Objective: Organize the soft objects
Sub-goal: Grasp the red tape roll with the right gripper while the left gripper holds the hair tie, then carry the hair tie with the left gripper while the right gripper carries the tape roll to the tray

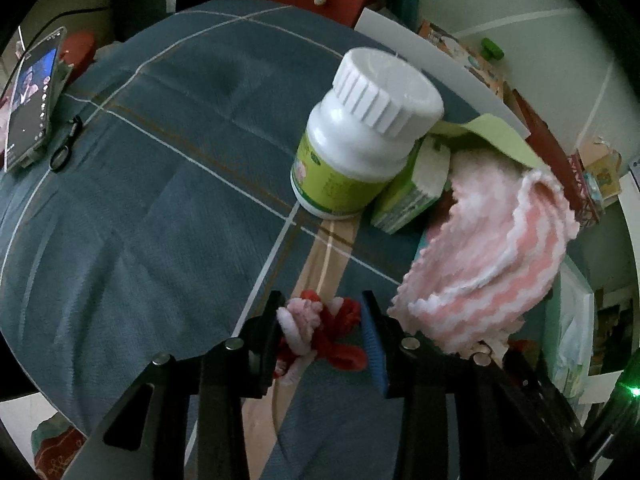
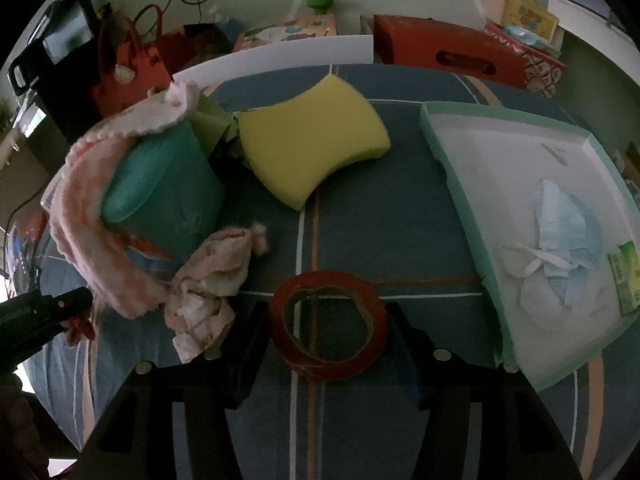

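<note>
My left gripper (image 1: pixel 322 318) is shut on a red and pink fuzzy pipe-cleaner bundle (image 1: pixel 320 330), just above the blue plaid bedspread (image 1: pixel 160 200). A pink and white fluffy cloth (image 1: pixel 492 256) hangs right beside it, draped over a teal container (image 2: pixel 168 188). My right gripper (image 2: pixel 328 320) has its jaws on either side of a red tape roll (image 2: pixel 328 324) lying on the bedspread. A yellow sponge (image 2: pixel 312 144) lies beyond it. A crumpled pink cloth (image 2: pixel 212 280) lies to the left. A blue face mask (image 2: pixel 560 240) lies in a teal-rimmed white tray (image 2: pixel 456 168) at the right.
A white pill bottle with a green label (image 1: pixel 360 136) stands ahead of the left gripper, next to a green tissue pack (image 1: pixel 412 192). A phone (image 1: pixel 32 96) and a ring (image 1: pixel 60 158) lie far left. Red boxes (image 2: pixel 448 48) and clutter line the far edge.
</note>
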A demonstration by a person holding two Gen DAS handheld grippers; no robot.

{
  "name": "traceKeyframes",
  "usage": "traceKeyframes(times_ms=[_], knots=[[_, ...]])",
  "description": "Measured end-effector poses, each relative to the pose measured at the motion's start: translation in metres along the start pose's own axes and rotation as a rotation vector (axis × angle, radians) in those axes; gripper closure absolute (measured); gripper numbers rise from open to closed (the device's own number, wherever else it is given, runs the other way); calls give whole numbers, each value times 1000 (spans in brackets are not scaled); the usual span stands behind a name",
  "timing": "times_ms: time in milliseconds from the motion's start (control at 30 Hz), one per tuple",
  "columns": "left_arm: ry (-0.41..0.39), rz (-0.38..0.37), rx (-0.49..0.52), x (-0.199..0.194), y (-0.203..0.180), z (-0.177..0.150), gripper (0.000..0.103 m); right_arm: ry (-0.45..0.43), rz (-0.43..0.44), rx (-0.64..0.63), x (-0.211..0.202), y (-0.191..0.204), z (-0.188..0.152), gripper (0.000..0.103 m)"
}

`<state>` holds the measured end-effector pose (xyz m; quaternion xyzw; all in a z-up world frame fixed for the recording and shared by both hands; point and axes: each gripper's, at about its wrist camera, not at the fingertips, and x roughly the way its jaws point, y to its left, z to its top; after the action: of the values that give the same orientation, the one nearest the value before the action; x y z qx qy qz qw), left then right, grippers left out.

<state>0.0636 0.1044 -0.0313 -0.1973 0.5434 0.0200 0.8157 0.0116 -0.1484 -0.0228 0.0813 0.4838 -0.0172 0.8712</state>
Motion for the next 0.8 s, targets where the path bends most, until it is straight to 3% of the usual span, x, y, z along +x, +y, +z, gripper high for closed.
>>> traceKeyframes(times_ms=[200, 500, 800], knots=[[-72, 9, -9, -22, 6, 1, 66, -26, 5, 14, -2, -4, -3, 43], [-148, -60, 15, -64, -8, 0, 66, -73, -5, 29, -21, -11, 3, 43], [-217, -182, 190, -110, -98, 9, 66, -171, -54, 114, -65, -43, 45, 43]])
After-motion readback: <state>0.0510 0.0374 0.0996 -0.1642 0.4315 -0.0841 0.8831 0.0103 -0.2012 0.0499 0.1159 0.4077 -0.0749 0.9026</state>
